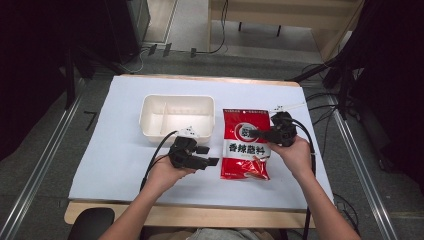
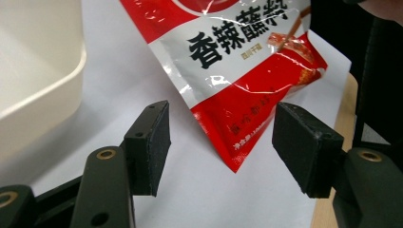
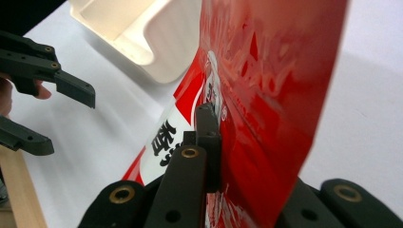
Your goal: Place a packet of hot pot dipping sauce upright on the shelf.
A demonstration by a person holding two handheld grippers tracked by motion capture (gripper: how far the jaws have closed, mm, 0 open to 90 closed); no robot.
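A red and white seasoning pouch [image 1: 245, 150] printed with black characters lies right of centre on the white table cover. My right gripper [image 1: 255, 133] is shut on it, and in the right gripper view the pouch [image 3: 275, 71] stands pinched between the jaws of the right gripper [image 3: 218, 109]. My left gripper [image 1: 209, 155] stands open just left of the pouch. In the left gripper view its jaws [image 2: 221, 118] are apart with nothing pressed between them, and the pouch's lower corner [image 2: 235, 156] lies on the table beyond them. The left gripper [image 3: 71, 121] is open at the left of the right gripper view.
A white two-compartment container [image 1: 150, 120] sits behind the left gripper, also seen at the left as the container [image 2: 38, 71] and at the top as the container [image 3: 142, 33]. The table's wooden front edge [image 1: 200, 215] runs below the white cover. Cables [image 1: 310, 145] trail from the grippers.
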